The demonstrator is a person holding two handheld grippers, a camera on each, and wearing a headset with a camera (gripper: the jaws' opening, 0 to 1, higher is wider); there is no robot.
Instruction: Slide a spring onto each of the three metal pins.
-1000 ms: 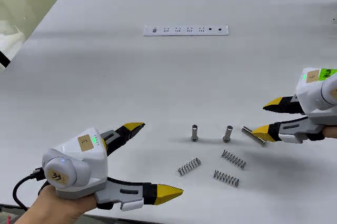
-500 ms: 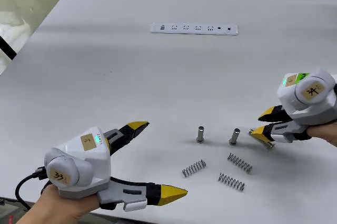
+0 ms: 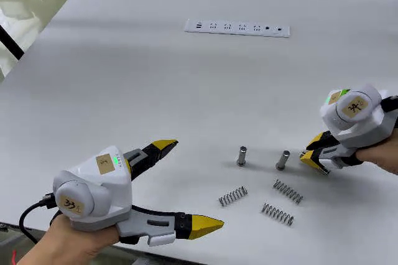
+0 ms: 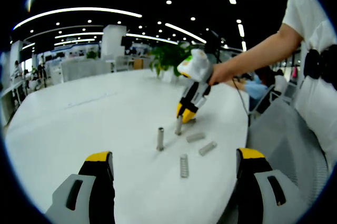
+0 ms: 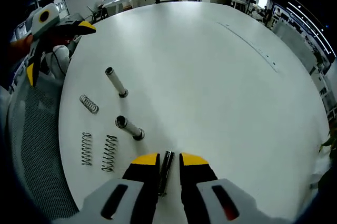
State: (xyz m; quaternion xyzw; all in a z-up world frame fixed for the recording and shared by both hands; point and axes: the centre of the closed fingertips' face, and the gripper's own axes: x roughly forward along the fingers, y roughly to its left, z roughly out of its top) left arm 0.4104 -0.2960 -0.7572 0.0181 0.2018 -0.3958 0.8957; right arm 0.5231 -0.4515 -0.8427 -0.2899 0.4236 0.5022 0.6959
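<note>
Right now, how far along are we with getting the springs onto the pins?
Done: nothing. All three steel coil springs lie loose on the white table, and two upright metal pins stand bare. In hand: the fingers of the right gripper straddle the third metal pin, lying flat; grip unclear. The left gripper hangs open. Left: stand that pin, thread all three springs.

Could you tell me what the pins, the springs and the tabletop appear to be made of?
The pins look like bare steel: silver-grey with bright glints. The springs are thin coiled wire, grey and lightly shiny, probably steel. The tabletop is smooth matt white with soft shadows and no grain; laminate or painted board, I cannot tell which.
</note>
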